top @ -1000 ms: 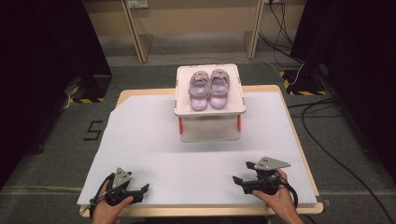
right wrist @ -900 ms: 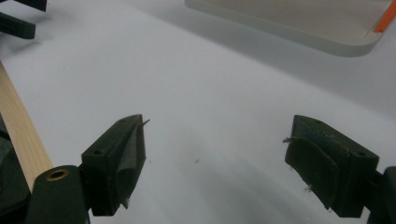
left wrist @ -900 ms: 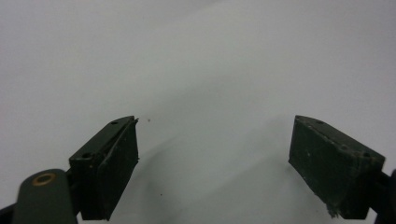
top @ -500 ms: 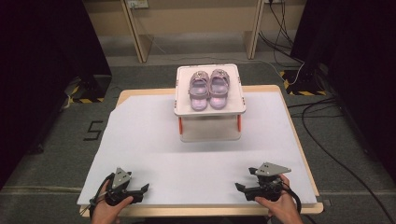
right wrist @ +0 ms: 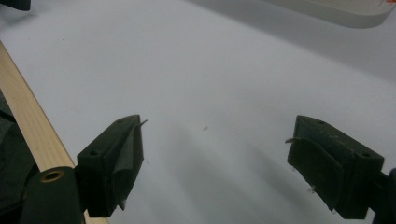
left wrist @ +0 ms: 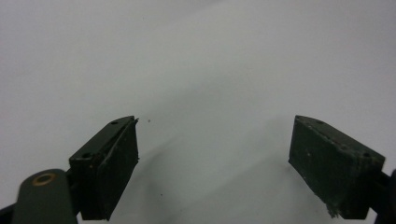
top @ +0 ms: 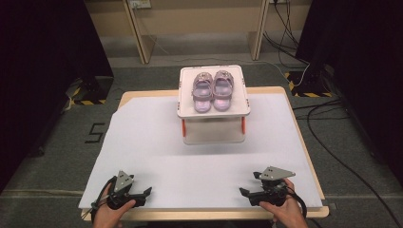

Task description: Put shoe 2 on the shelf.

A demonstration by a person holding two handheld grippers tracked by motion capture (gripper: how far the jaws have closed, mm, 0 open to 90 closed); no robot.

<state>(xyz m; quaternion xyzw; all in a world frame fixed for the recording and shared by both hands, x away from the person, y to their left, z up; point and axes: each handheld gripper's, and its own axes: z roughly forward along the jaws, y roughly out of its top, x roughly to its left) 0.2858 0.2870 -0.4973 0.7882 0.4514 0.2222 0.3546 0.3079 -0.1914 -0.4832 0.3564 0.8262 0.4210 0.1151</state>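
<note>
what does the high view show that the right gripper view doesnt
High view alone: the pair of purple shoes side by side on the white two-tier stand, both hands, and the left gripper. Right gripper view alone: close up, the right gripper with its fingers wide apart, nothing between them. Both: the white table cover and the table's wooden edge.

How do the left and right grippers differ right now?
The left gripper sits at the table's near left corner; the right gripper sits at the near right. The left gripper points its jaws right, the right gripper points left, so they face each other. The right gripper's grey plate looks larger and flatter than the left's. Both stand open, empty, over the white sheet.
</note>
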